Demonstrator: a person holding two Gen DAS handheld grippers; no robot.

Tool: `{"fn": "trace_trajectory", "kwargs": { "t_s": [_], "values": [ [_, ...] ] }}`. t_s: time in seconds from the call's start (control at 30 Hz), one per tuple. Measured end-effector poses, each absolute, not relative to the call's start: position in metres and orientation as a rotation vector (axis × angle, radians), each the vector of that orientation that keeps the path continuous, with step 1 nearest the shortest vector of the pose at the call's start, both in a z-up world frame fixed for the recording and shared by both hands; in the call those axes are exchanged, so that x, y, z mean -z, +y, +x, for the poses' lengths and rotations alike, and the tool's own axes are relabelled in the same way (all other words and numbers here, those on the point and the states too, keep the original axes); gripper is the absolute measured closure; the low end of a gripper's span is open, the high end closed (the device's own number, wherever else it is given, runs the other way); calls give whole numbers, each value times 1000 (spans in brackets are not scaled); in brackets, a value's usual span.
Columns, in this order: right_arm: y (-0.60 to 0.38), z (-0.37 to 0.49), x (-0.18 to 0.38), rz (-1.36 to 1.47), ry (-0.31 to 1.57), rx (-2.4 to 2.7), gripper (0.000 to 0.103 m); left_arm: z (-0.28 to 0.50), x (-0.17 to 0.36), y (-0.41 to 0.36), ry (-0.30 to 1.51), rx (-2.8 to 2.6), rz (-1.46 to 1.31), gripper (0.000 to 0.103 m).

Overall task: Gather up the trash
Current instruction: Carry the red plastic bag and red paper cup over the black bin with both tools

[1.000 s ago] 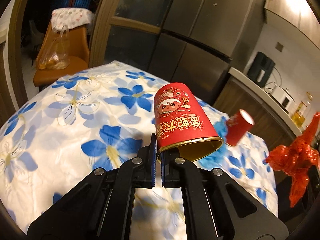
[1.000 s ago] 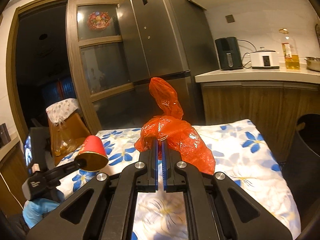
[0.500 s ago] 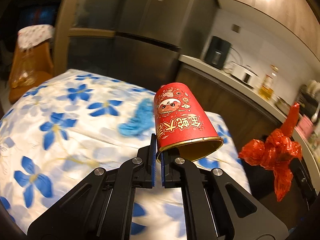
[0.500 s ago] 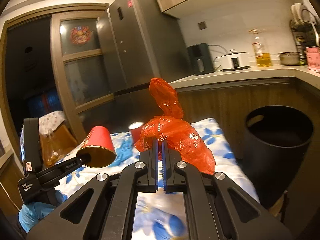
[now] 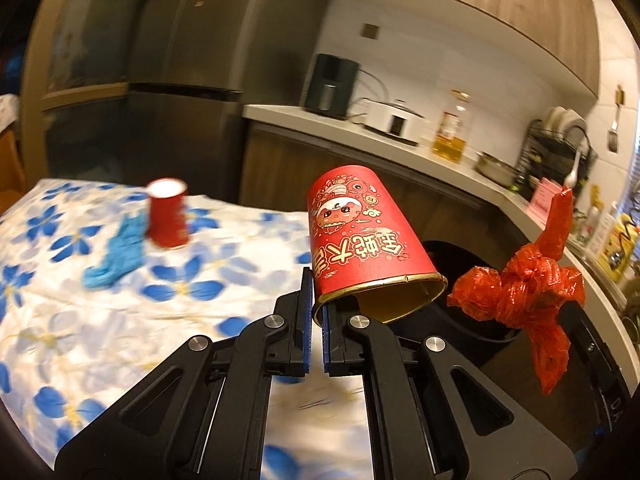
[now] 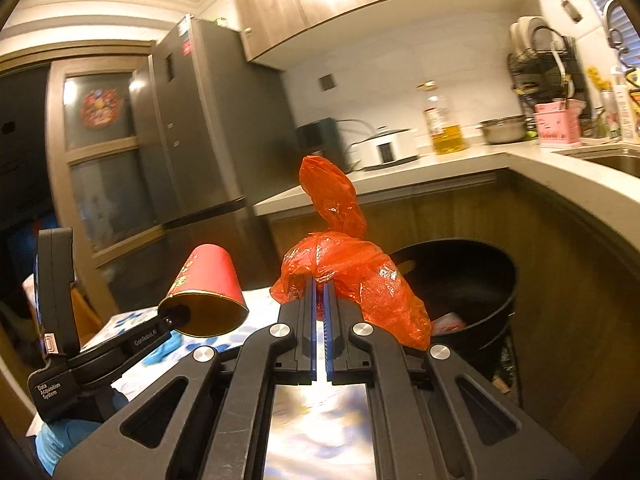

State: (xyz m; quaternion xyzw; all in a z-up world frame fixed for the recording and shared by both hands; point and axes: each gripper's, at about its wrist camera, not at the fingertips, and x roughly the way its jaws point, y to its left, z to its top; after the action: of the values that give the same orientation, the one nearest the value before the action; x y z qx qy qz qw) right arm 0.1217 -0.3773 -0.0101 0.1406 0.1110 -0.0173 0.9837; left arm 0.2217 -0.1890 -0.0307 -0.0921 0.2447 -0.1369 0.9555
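**Cup and bag headed for the bin**

Cup (image 5: pixel 368 240) rim sits clenched between the left gripper (image 5: pixel 315 322) fingers, mouth tipped down and to its right, out over the table edge. Ahead and right of it gapes the black bin (image 6: pixel 472 280). The right gripper (image 6: pixel 321 312) is clamped on the crumpled red bag (image 6: pixel 352 268), with the bin just beyond its tips. Best to carry both fully over the opening before letting go; another cup (image 5: pixel 167 218) and a blue glove (image 5: pixel 116 256) wait on the tablecloth (image 5: pixel 60 320) far left.
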Motion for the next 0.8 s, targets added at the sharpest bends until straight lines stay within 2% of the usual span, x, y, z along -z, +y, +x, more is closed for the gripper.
{"fn": "trace_trajectory", "kwargs": {
  "t_s": [0.4,0.8],
  "values": [
    [-432,124,6,312,190,175,99,240,13,-277,452,427,-101,100],
    [-453,137,6,332,188,220,99,256,16,-309,455,483,-78,100]
  ]
}}
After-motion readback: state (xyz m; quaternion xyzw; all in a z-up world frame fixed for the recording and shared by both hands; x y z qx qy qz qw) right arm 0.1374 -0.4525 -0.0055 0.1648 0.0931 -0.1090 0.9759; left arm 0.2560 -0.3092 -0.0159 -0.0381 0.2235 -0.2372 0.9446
